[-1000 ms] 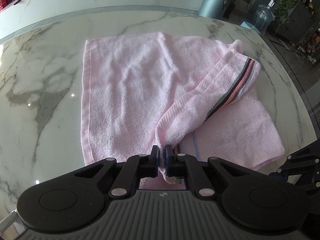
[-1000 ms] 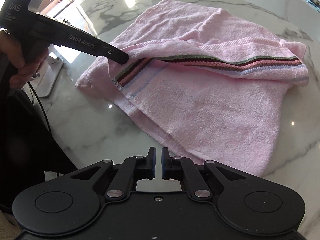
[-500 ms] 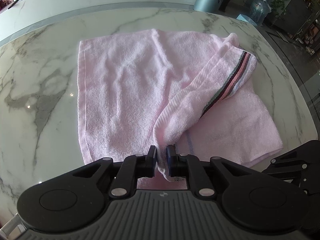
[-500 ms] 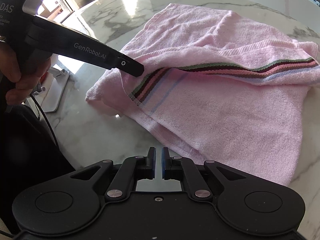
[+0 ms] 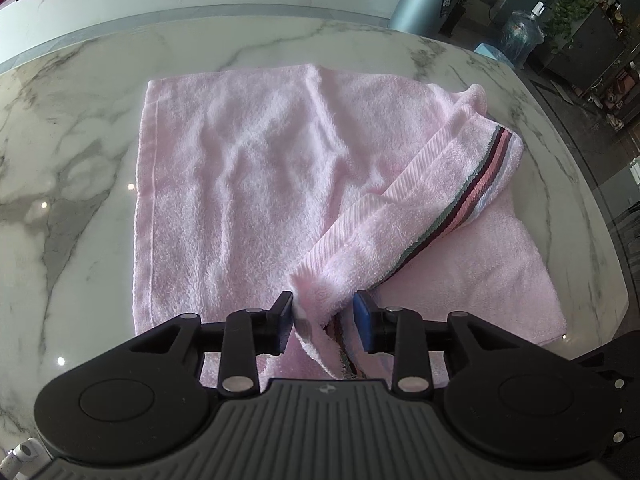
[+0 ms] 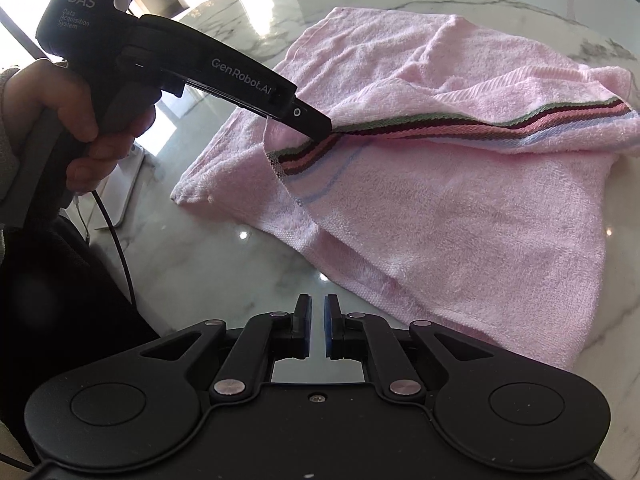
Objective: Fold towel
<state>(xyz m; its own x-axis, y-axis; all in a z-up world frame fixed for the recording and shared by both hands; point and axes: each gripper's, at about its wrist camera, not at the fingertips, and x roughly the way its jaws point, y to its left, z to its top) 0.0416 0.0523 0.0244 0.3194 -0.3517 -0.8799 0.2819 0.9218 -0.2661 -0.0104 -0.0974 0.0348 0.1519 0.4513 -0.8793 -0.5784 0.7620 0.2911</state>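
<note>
A pink towel (image 5: 240, 184) with a striped band (image 5: 476, 196) lies on the marble table (image 5: 68, 152), its striped end folded over toward the middle. My left gripper (image 5: 325, 314) is open, and the striped corner (image 5: 320, 300) sits loose between its spread fingers. In the right wrist view the left gripper (image 6: 320, 128) rests at that corner of the towel (image 6: 460, 208). My right gripper (image 6: 316, 326) is shut and empty, just above the bare table off the towel's near edge.
A grey bin (image 5: 424, 4), a water jug (image 5: 520, 36) and plants stand beyond the table's far right edge. A hand (image 6: 92, 120) holds the left gripper's handle at the left of the right wrist view, with a cable hanging below it.
My left gripper has opened and let go of the towel's striped corner. The right gripper stays shut and has edged closer to the towel.
</note>
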